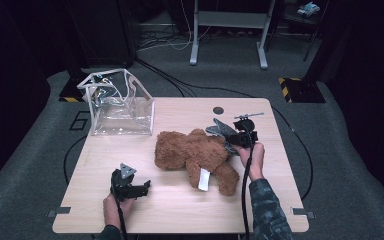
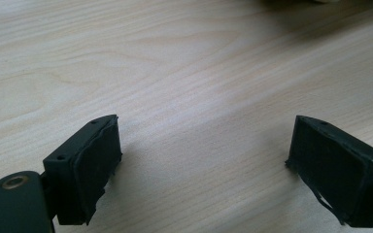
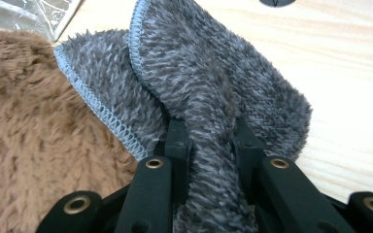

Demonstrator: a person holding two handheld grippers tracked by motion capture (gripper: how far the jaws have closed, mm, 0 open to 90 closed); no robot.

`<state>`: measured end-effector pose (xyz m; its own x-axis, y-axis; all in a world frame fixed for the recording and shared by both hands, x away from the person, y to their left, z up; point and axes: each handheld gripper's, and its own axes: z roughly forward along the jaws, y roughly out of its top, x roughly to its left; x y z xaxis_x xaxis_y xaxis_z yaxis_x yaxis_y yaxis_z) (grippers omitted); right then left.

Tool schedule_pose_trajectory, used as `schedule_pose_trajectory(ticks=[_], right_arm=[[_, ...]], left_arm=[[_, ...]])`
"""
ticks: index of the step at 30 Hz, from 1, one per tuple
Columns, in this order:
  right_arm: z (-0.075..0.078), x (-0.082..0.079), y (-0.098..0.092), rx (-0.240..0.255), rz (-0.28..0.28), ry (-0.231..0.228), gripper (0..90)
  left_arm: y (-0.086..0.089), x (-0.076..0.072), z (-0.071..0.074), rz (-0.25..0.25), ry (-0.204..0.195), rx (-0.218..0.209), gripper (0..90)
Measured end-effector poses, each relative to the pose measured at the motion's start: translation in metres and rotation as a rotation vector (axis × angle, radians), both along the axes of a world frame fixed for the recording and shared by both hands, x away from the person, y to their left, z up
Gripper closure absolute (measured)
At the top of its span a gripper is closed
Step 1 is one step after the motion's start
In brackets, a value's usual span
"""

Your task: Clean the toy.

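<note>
At right of centre in the high view, the right gripper (image 1: 243, 134) has its jaws closed on a fold of the grey fleecy cloth (image 1: 221, 131), which lies against the brown teddy bear (image 1: 192, 152) on the table (image 1: 180, 210). The cloth looks light, soft and limp, so it should drape and trail; a pinch near the stitched edge (image 3: 97, 104) would probably hold best. The right gripper view shows that hem and the bunched pile between the jaws, which the high view leaves too small to read. The left gripper (image 2: 201, 167) hangs wide open and empty over bare wood at lower left, while the high view shows the clear plastic bag (image 1: 120, 105) at upper left.
</note>
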<state>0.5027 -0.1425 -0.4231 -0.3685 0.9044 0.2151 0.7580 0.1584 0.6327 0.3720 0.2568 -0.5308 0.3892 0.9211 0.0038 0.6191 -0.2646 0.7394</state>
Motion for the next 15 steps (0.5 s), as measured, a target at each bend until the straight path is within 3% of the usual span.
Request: schedule_pose_trajectory(ticks=[3,7,10,15], right_arm=[[-0.005,0.004,-0.003,-0.024,-0.015,0.025,74.7],[-0.019,0.006,-0.008,-0.121,-0.047,0.068,75.0],[-0.025,0.006,-0.018,-0.084,-0.090,0.095,75.1],[-0.021,0.003,-0.030,-0.162,-0.143,0.096,74.9]], left_arm=[[0.000,0.000,0.000,0.001,-0.005,-0.002,11.4],[0.000,0.000,0.000,0.001,-0.004,-0.002,11.4],[0.000,0.000,0.000,-0.001,0.000,0.001,11.4],[0.000,0.000,0.000,0.001,-0.002,-0.001,11.4]])
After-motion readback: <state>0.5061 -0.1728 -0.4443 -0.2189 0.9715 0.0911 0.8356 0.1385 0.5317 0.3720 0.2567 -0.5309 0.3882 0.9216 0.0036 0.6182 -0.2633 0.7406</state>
